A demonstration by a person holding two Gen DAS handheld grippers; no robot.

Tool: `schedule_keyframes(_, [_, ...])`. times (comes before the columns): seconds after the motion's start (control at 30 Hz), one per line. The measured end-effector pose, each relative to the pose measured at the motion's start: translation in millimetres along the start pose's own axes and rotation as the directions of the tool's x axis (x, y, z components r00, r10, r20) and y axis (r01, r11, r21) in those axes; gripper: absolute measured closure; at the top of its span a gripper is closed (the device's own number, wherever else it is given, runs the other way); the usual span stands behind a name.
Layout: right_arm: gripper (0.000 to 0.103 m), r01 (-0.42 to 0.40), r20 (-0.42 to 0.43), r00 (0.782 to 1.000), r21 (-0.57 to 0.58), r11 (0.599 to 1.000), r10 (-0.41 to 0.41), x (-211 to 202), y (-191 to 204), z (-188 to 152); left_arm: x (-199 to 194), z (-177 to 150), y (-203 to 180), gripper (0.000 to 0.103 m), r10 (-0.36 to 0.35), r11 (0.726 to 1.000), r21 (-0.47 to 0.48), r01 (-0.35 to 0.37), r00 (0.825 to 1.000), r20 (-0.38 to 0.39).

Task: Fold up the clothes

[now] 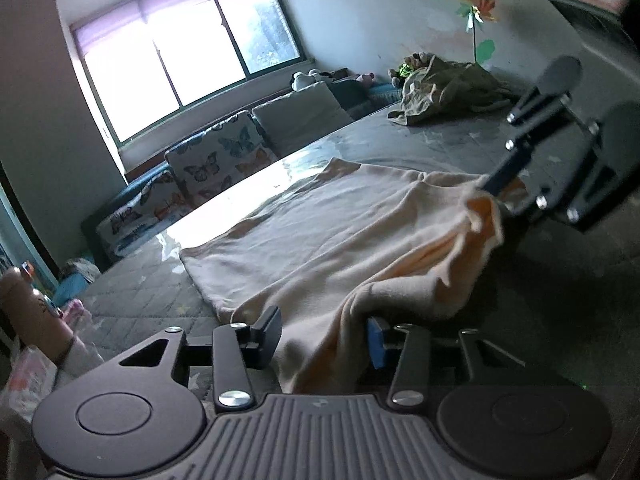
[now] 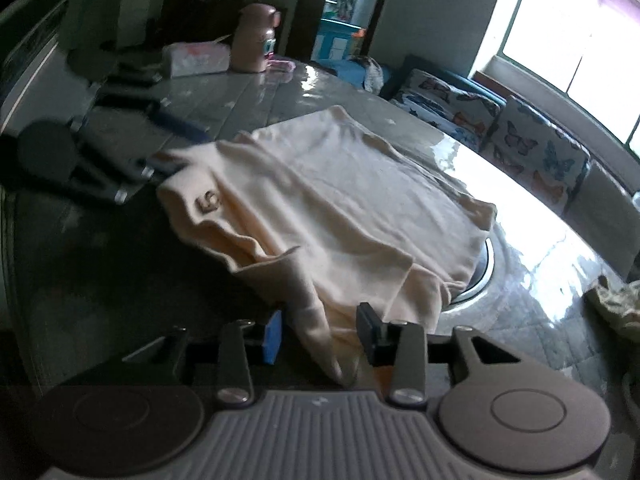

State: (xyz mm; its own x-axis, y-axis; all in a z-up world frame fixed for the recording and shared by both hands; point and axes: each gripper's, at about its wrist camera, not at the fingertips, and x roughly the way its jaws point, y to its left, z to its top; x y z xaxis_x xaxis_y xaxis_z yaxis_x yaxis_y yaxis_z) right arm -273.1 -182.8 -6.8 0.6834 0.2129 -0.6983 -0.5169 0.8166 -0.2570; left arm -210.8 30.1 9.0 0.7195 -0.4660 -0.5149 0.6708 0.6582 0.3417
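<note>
A cream garment (image 1: 340,224) lies spread on the glossy worktop (image 1: 420,140), its far part flat and its near edge lifted into folds at both hand-held grippers. In the right wrist view the same cloth (image 2: 340,200) shows a small number patch near its left corner.

The left hand-held gripper (image 1: 324,340) sits at the near edge of the garment. A hanging fold of the cloth drops between its two fingers. The jaws stand partly open; the blue-padded finger (image 1: 378,342) touches the fold on one side, while the black finger (image 1: 266,336) stands just beside it with a gap showing, so the fabric lies between the fingers without being visibly clamped.

The right hand-held gripper (image 2: 320,334) is at the opposite lifted corner. A narrow tail of cloth hangs down between its fingers, and the jaws are partly open with space on both sides of the tail; the pads do not press it. In the left wrist view this gripper (image 1: 492,188) appears at the right, its tip against the raised bunch of fabric.

Farther back on the worktop lies an olive garment (image 1: 444,88), well apart from the cream one. A pink flask (image 2: 254,38) and a tissue pack (image 2: 196,58) stand at the far end.
</note>
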Motion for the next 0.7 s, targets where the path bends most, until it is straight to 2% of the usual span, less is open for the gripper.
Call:
schedule_keyframes(0.1, [0.063,0.045,0.021,0.999,-0.073,0.996,-0.044,1.1,10.9,-3.4,-0.8,-1.9,0.4,0.057,-0.008,1.0,-0.005,0.008,1.0,-0.004])
schedule_keyframes(0.23, [0.065,0.099,0.051,0.994,-0.135,0.986,-0.093,6.7,15.7,-2.9,-4.4,-7.4,-4.5,0.057,-0.002,0.999,0.037,0.002,1.0,-0.012])
schedule_keyframes(0.27, [0.069,0.093,0.051,0.995,-0.133,0.987,-0.087,7.9,14.1,-2.2,-5.6,-9.3,-5.7,0.057,-0.001,0.999,0.048,0.002,1.0,-0.015])
schedule_keyframes(0.3, [0.08,0.08,0.049,0.996,-0.123,0.989,-0.075,8.9,11.6,-1.4,-6.8,-11.1,-7.1,0.057,0.001,0.998,0.066,0.0,1.0,-0.016])
schedule_keyframes(0.37, [0.089,0.038,0.035,0.999,-0.084,0.996,-0.035,9.9,5.1,0.2,-8.5,-14.3,-9.0,0.057,-0.005,0.996,0.094,0.006,1.0,-0.019])
schedule_keyframes(0.43, [0.091,0.017,0.034,0.999,-0.038,0.999,-0.015,8.6,0.1,1.8,-9.6,-16.2,-11.3,0.059,-0.008,0.993,0.117,0.01,1.0,-0.019])
schedule_keyframes(0.53, [0.094,-0.007,0.042,0.999,0.034,0.999,0.005,3.7,-6.7,4.0,-9.6,-16.0,-12.2,0.072,-0.023,0.991,0.132,0.026,0.999,-0.022])
schedule_keyframes(0.57, [0.094,-0.014,0.047,0.999,0.058,0.998,0.012,1.4,-9.0,4.7,-9.7,-15.6,-12.0,0.084,-0.028,0.991,0.131,0.03,0.999,-0.024])
schedule_keyframes(0.6, [0.095,-0.02,0.053,0.998,0.079,0.997,0.016,-1.8,-10.9,5.5,-10.3,-14.9,-11.2,0.09,-0.035,0.992,0.122,0.039,0.999,-0.028])
schedule_keyframes(0.7, [0.095,-0.028,0.086,0.996,0.114,0.993,0.018,-16.5,-13.7,9.5,-17.2,-12.7,-9.1,0.093,-0.054,0.993,0.103,0.057,0.998,-0.024])
